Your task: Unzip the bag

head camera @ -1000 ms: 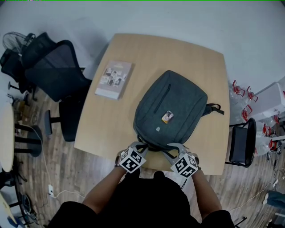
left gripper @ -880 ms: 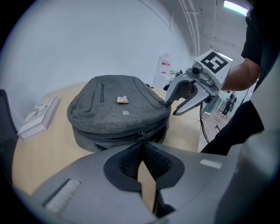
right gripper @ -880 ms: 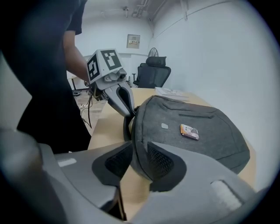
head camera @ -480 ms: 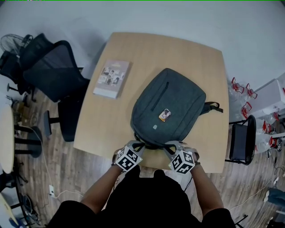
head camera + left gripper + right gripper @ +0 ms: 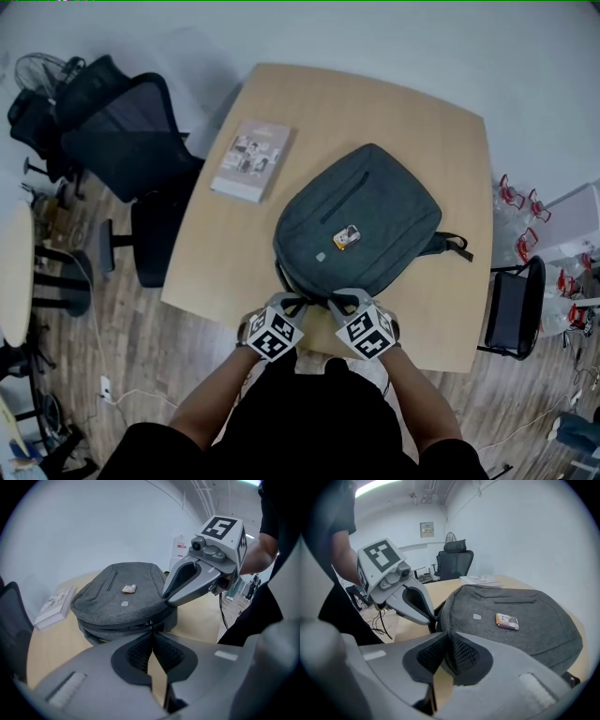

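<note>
A grey backpack [image 5: 361, 216] lies flat on a pale wooden table [image 5: 422, 122], its front panel facing up and its top end turned toward the person. A small orange-edged card [image 5: 347, 236] rests on the backpack's front. Both grippers sit side by side at the backpack's near end, close to each other and angled down at it. The left gripper [image 5: 296, 302] has its jaws pressed together on the zip pull [image 5: 150, 622], and the small metal slider shows just beyond their tips on the dark zip line that runs along the backpack's rim. The right gripper [image 5: 332, 302], just to the right of it, has been closing its jaws, and its pads now meet right against the backpack's near rim. Whether they pinch any part of the backpack cannot be made out. A thin book [image 5: 250, 160] lies well to the left of the backpack, apart from it. A black office chair [image 5: 122, 141] stands on the wooden floor farther to the left of the backpack. A dark strap [image 5: 450, 246] trails out from the backpack's right side.
</note>
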A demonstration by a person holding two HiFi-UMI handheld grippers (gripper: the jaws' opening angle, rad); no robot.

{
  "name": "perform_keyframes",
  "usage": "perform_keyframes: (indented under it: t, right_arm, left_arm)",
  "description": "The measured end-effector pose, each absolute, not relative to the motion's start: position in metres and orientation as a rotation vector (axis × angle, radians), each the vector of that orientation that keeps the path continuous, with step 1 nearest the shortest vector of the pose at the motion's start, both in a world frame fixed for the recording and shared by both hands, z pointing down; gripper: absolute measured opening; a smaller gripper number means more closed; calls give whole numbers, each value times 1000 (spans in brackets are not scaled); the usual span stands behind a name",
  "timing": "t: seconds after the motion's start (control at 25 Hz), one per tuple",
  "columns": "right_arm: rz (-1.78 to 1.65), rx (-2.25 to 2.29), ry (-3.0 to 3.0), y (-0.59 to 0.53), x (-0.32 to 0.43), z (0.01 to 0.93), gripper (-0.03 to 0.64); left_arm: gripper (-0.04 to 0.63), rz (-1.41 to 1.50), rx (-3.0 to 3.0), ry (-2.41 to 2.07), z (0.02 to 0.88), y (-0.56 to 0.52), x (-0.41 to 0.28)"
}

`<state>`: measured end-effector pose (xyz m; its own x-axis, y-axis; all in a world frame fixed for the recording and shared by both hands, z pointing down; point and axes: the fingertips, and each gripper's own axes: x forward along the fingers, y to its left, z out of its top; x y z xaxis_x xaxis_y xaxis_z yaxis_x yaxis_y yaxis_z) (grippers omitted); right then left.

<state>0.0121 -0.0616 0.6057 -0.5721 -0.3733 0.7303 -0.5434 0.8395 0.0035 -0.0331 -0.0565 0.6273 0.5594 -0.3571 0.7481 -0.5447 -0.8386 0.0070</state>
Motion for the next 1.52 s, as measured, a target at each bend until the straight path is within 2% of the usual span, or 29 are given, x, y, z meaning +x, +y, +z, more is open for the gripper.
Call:
perform_keyframes:
  t: [0.56, 0.6, 0.68, 0.72, 0.8, 0.96, 1.16, 1.2, 1.24, 1.52]
  right_arm:
    - [190, 644, -2262, -62, -13, 605, 42]
    - [154, 609, -2277, -58, -11, 605, 50]
    - [96, 525, -2288, -49, -1, 605, 145]
    - [72, 489, -2282, -45, 8, 606, 167]
    - [6, 444, -2252, -42, 30, 609, 167]
    - [-128, 414, -2192, -47, 56, 617, 110]
    - [-272, 269, -2143, -46, 42, 629, 143]
    - [-265, 255, -2140, -46, 39, 631, 137]
    - [-236, 250, -2144, -47, 38, 632, 87]
    - [93, 405, -2255, -58, 28, 616, 67]
  left_arm:
    - [26, 1100, 2539, -837, 628, -64, -47]
    - [26, 1098, 2538, -836, 630, -63, -47]
    - [26, 1092, 2534, -833, 632, -61, -49]
    - [26, 1085, 2531, -833, 632, -61, -50]
    - [26, 1070, 2526, -835, 632, -61, -51]
    - [26, 1064, 2519, -837, 632, -60, -51]
    - [26, 1076, 2519, -830, 633, -59, -49]
    - [26, 1078, 2519, -830, 633, -59, -49]
    - [26, 1080, 2518, -831, 633, -59, -49]
    - [26, 1078, 2551, -800, 628, -47, -34]
